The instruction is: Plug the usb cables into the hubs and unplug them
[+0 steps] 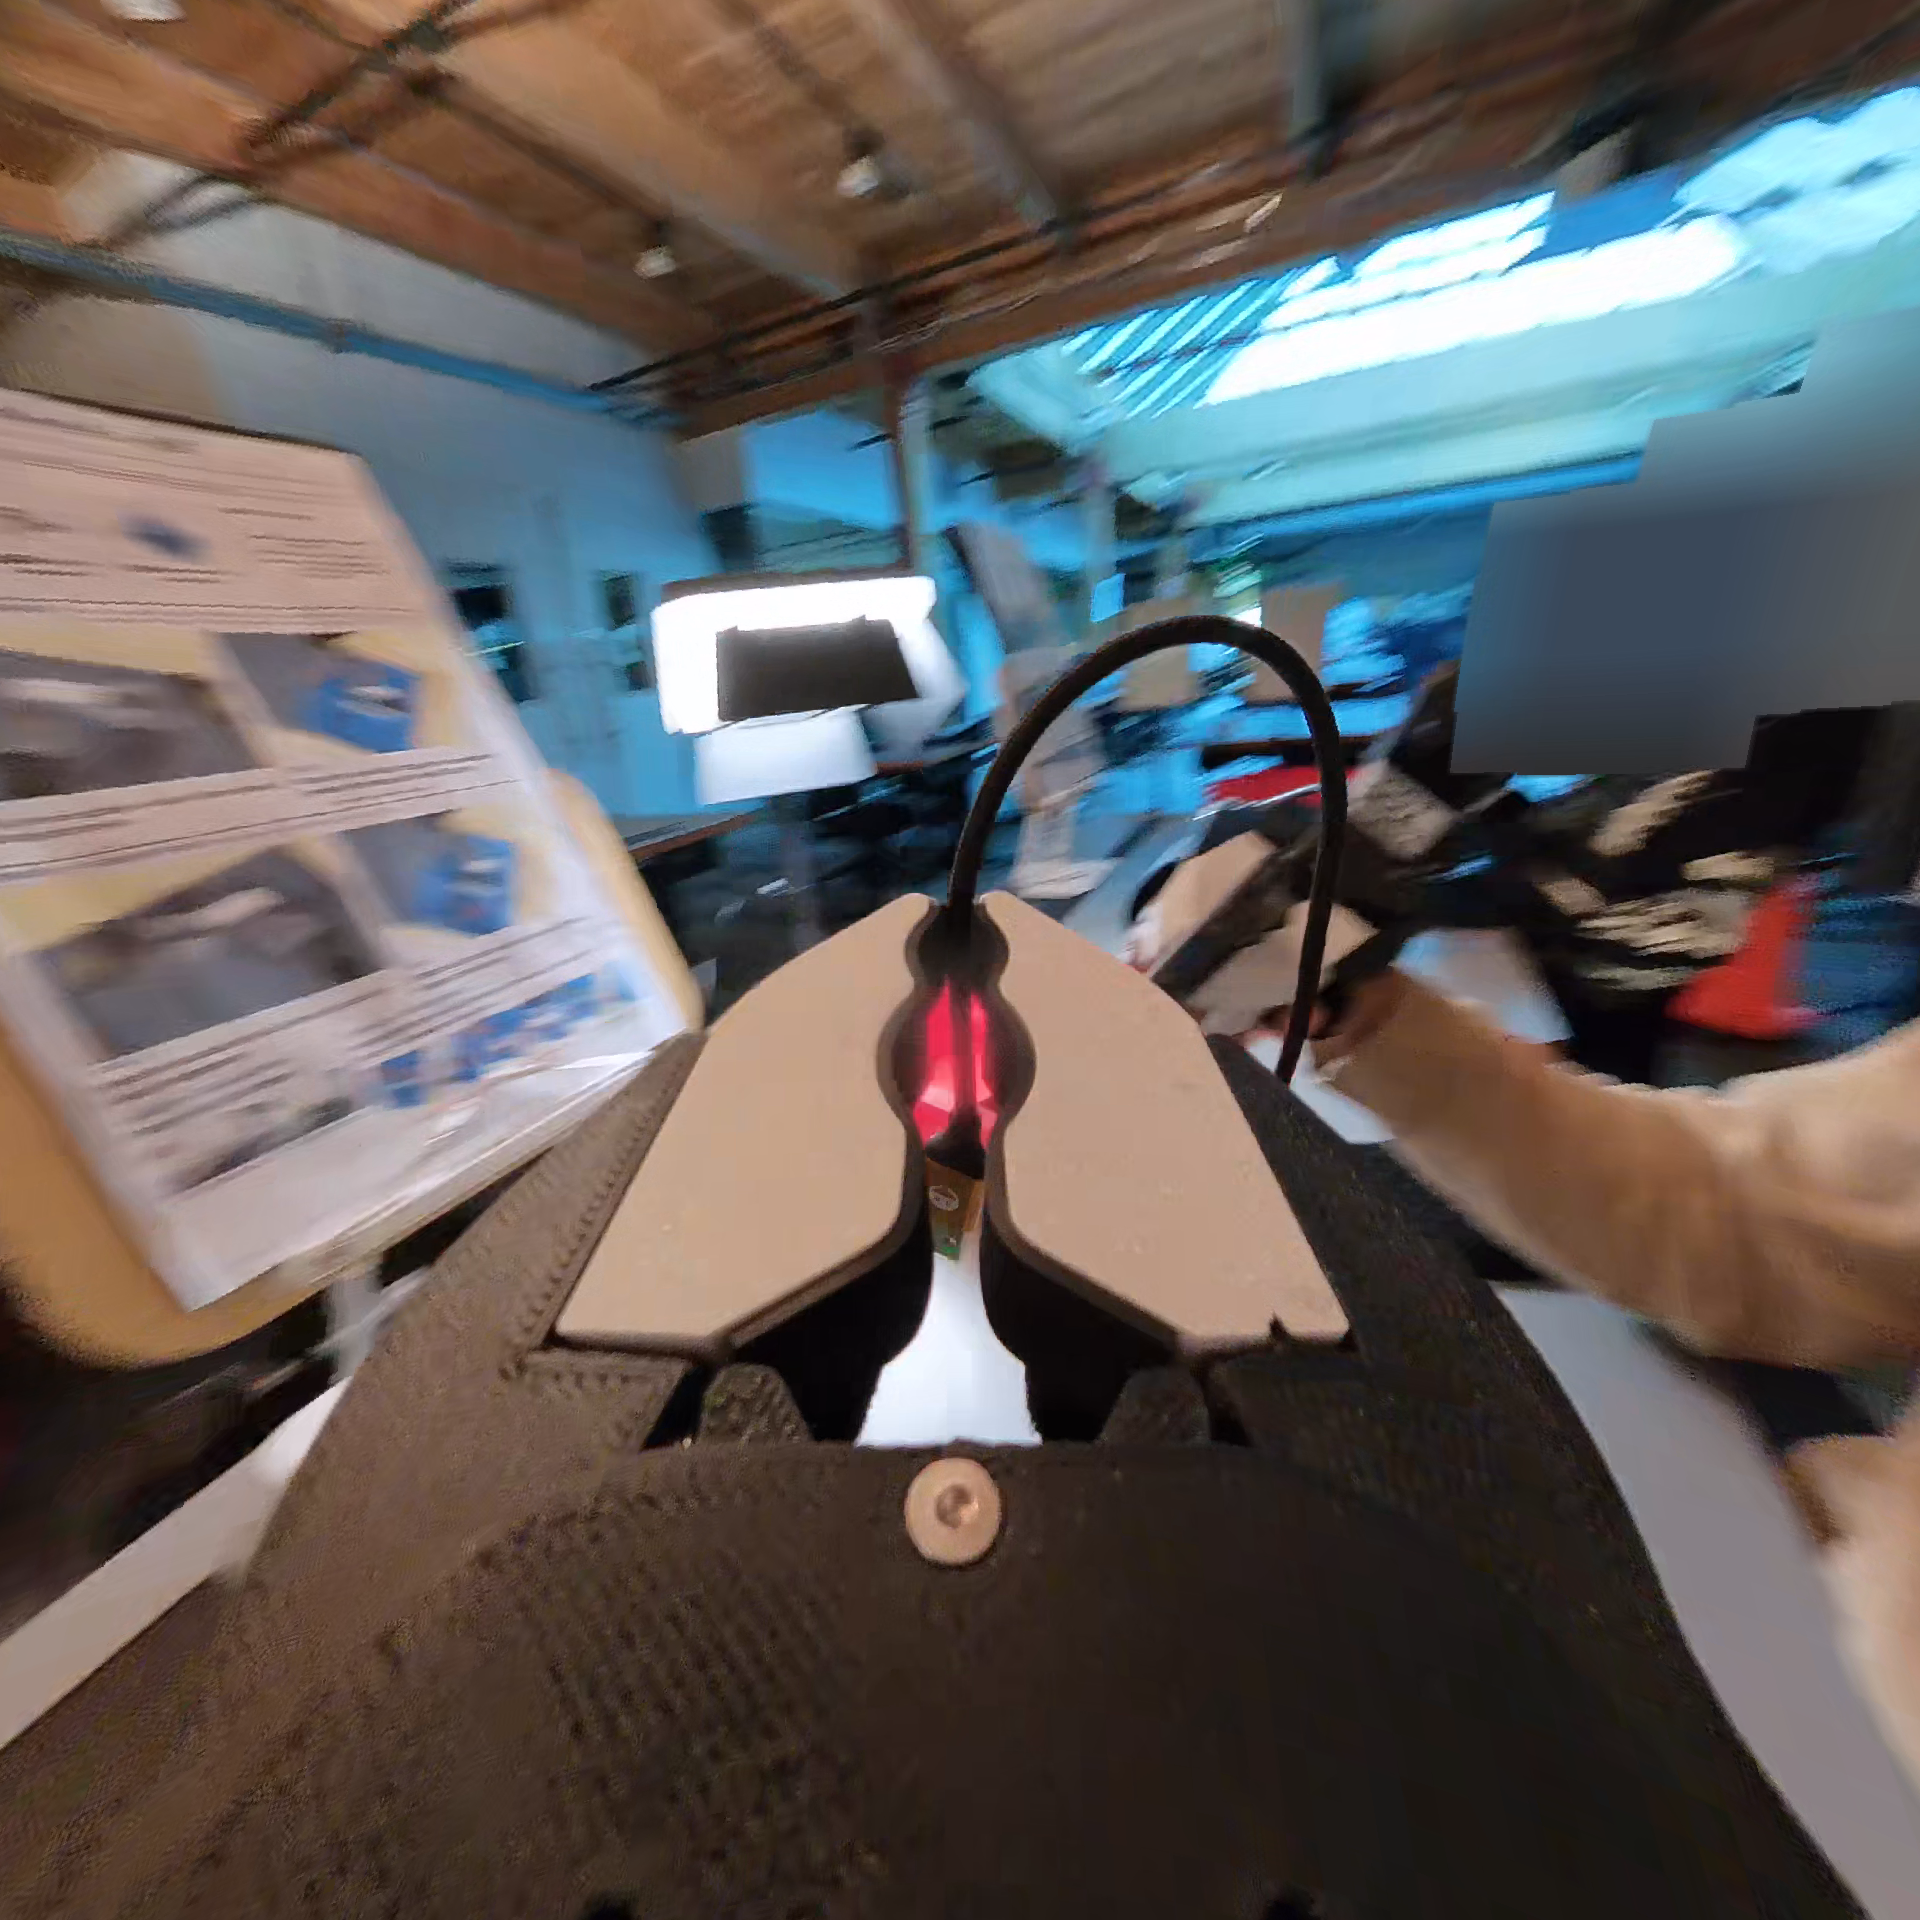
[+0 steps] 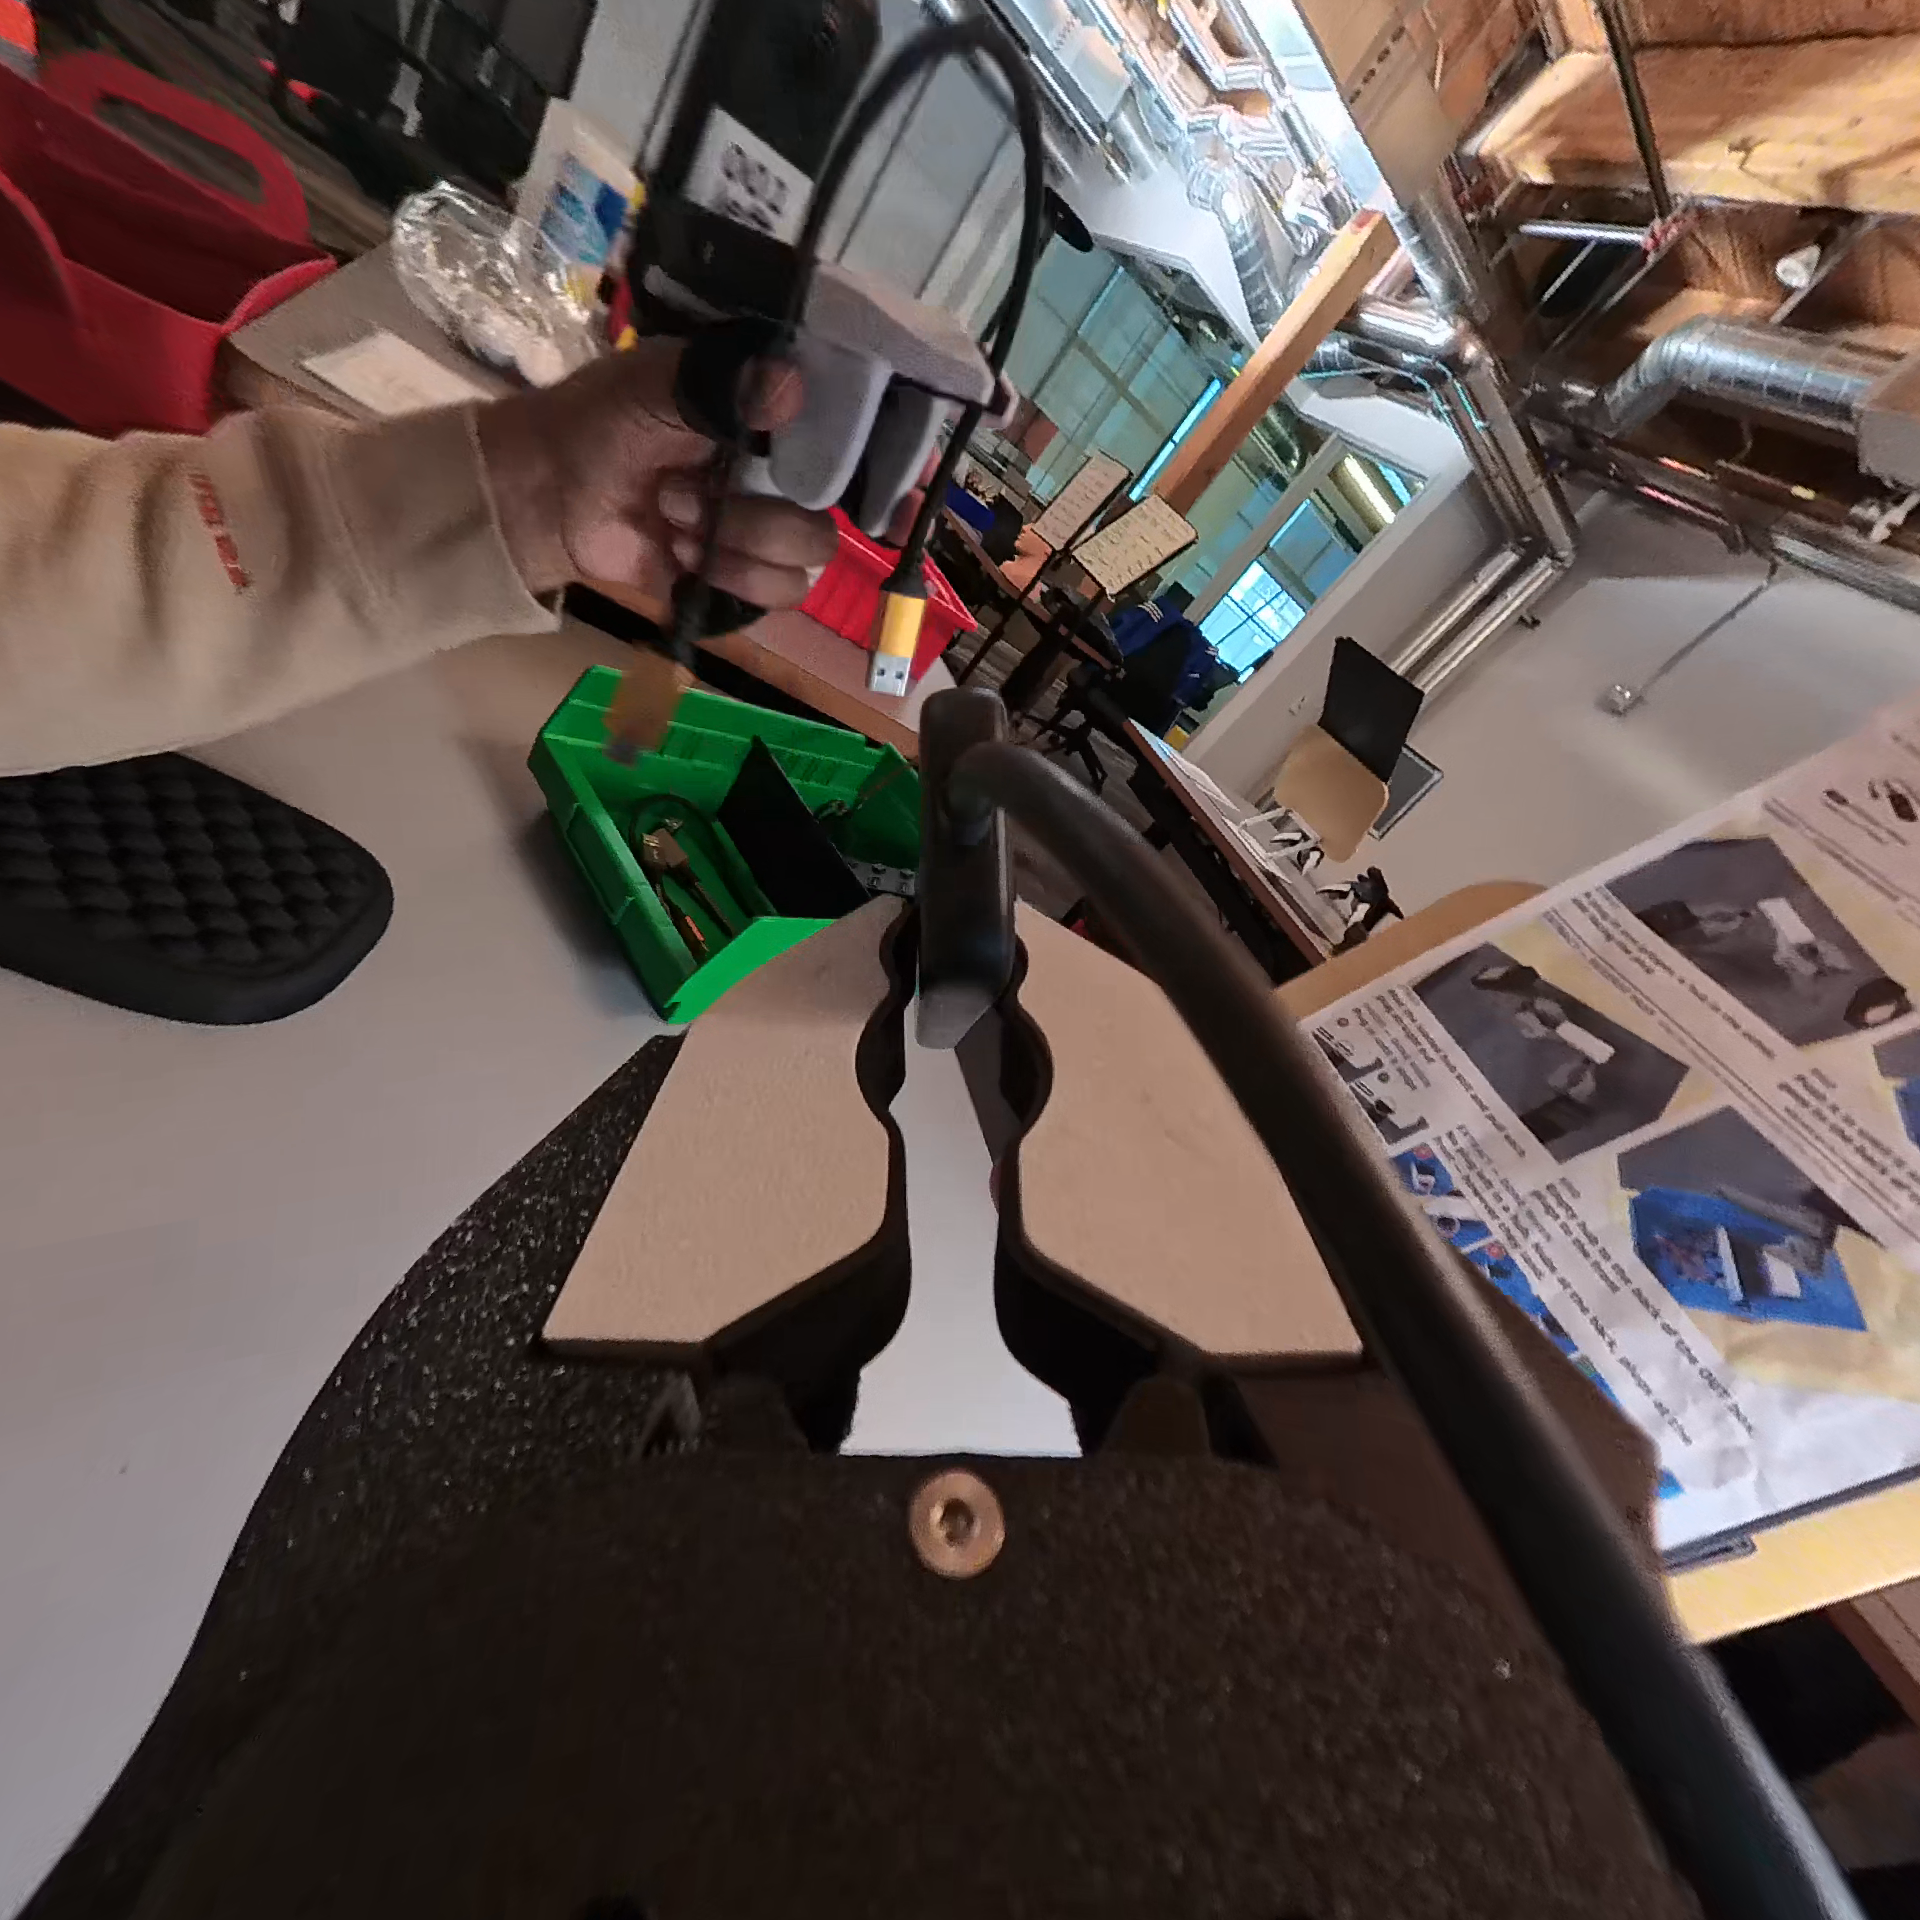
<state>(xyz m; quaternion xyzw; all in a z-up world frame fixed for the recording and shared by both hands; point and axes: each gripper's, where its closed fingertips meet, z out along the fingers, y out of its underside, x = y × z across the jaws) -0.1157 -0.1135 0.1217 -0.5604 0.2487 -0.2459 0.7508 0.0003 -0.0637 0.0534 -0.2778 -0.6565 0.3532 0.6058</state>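
My left gripper (image 1: 961, 914) is shut on a black braided USB cable (image 1: 1143, 634). Its yellow plug (image 1: 954, 1195) hangs just below the fingers, and the cable arcs up and over to the right. In the right wrist view the left gripper (image 2: 883, 353) is held high in a hand. That yellow plug (image 2: 896, 634) dangles under it, and a second, blurred yellow end (image 2: 644, 707) hangs below the hand. My right gripper (image 2: 956, 925) is shut on a dark grey hub (image 2: 961, 914), held upright. The hub's thick black lead (image 2: 1351, 1195) runs off to the lower right. The right gripper also shows blurred in the left wrist view (image 1: 1299, 914).
A green bin (image 2: 727, 966) holding more cables and a black divider sits on the white table (image 2: 312, 1247). A black padded mat (image 2: 156, 883) lies at the left. An illustrated instruction sheet (image 2: 1662, 1091) lies at the right on a wooden board. Red bins (image 2: 125, 260) stand farther back.
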